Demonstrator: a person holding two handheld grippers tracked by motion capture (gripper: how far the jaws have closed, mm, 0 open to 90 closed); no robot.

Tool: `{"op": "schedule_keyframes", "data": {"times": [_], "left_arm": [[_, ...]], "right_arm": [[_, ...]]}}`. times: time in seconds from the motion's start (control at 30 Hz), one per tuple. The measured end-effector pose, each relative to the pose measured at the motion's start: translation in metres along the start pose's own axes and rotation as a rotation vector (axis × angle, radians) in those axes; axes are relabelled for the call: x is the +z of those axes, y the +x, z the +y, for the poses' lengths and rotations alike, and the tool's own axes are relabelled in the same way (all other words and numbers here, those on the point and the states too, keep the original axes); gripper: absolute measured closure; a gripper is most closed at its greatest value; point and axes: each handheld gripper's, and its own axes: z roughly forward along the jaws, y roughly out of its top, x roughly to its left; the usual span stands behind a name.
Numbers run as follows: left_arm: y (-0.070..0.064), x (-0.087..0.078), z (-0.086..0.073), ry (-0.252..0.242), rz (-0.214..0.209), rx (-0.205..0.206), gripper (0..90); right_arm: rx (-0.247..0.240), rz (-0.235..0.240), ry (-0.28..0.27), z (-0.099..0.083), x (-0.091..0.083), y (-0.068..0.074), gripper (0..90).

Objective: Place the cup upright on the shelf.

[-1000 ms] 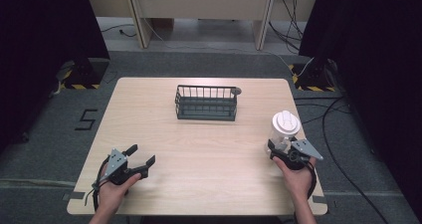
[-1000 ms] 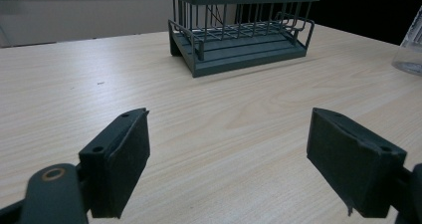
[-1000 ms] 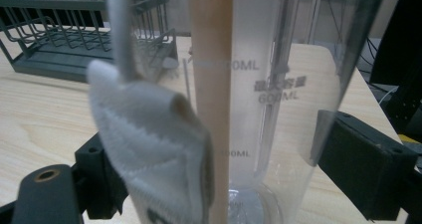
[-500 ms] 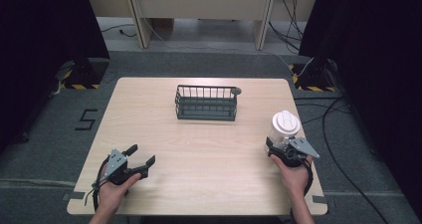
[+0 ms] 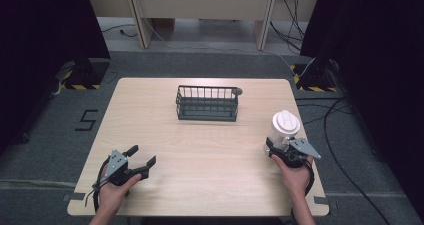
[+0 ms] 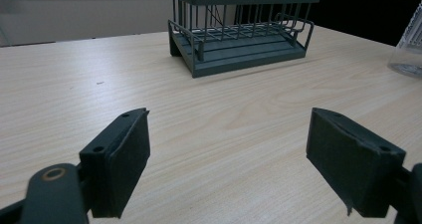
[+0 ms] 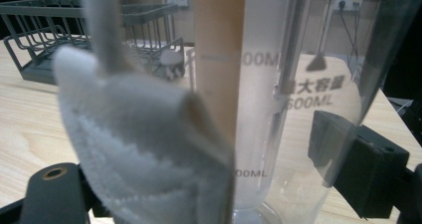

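Clear plastic measuring cup (image 5: pixel 284 131) with a white lid, standing upright on the wooden table (image 5: pixel 210 155) near its right edge, toward the near side. Transparent wall printed with volume marks in ML and some Chinese characters (image 7: pixel 318 92). Inside, a white fluffy cloth-like piece (image 7: pixel 139 149) and a tan upright strip (image 7: pixel 219 59), seen through the wall. Cup set between the jaws of the right gripper (image 5: pixel 290 152); contact with the pads unclear.

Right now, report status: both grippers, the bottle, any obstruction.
Left gripper open, over bare table. Right gripper jaws astride the clear bottle, grip not confirmed. Wire basket mid-table, apart from both.
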Motion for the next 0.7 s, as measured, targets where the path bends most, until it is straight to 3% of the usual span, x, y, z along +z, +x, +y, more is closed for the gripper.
{"op": "schedule_keyframes", "data": {"times": [0.27, 0.7], "left_arm": [[0.0, 0.0, 0.0, 0.0, 0.0, -0.001, 16.9], [0.0, 0.0, 0.0, -0.002, -0.002, 0.002, 17.1]], "right_arm": [[0.01, 0.005, -0.017, 0.005, -0.001, 0.001, 18.1], [-0.017, 0.014, -0.04, 0.027, 0.001, 0.006, 18.2]]}}
